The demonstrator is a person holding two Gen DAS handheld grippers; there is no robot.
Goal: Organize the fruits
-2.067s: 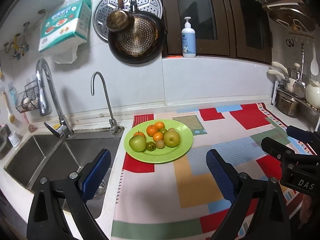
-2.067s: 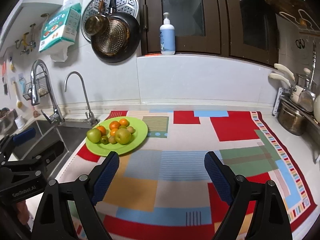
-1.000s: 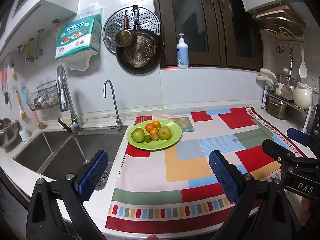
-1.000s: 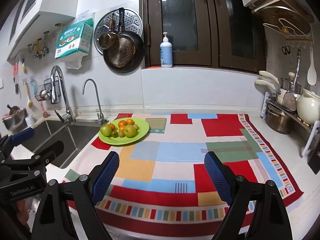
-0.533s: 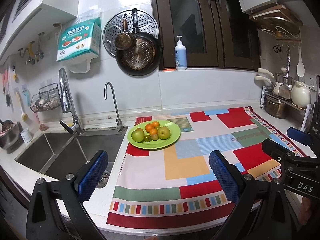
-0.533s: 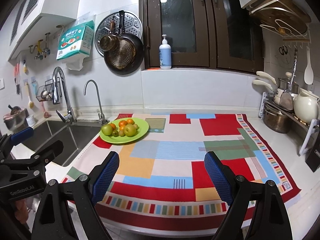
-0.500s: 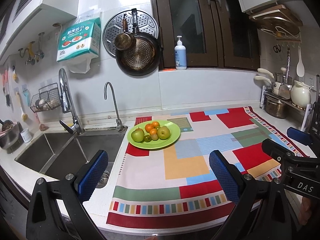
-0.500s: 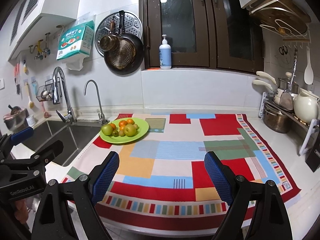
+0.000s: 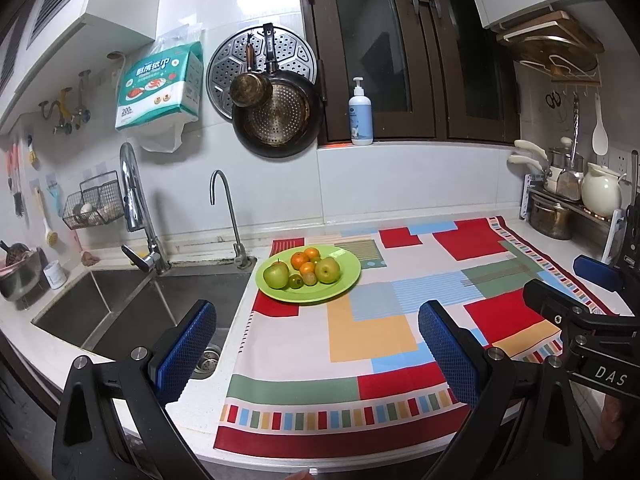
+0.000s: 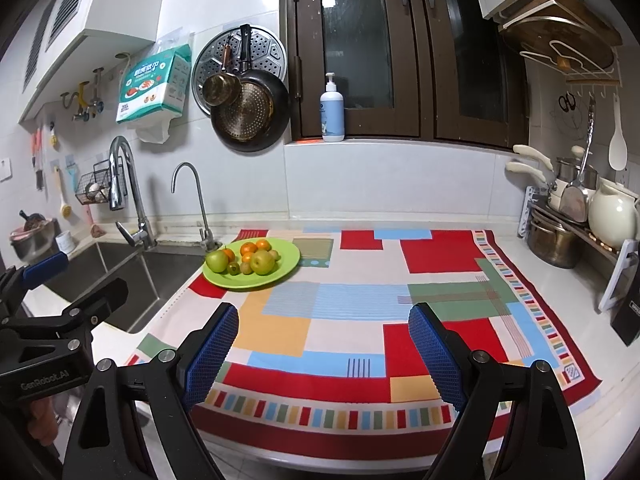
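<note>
Both our left gripper (image 9: 316, 344) and right gripper (image 10: 322, 344) gape empty; nudging the heaped fruits (image 9: 306, 271) could roll one off the green plate (image 9: 344, 284) into the sink (image 9: 120, 304)

home kitchen: sink (image 9: 132, 312), hanging pans (image 9: 276, 120)

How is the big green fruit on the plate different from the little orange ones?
The green apple is bigger than each small orange fruit. The apple is pale green, while the small fruits are bright orange. The apple sits at the plate's edge nearest the sink, while the orange fruits cluster toward the middle and back. Both are round, and both rest on the same green plate.
</note>
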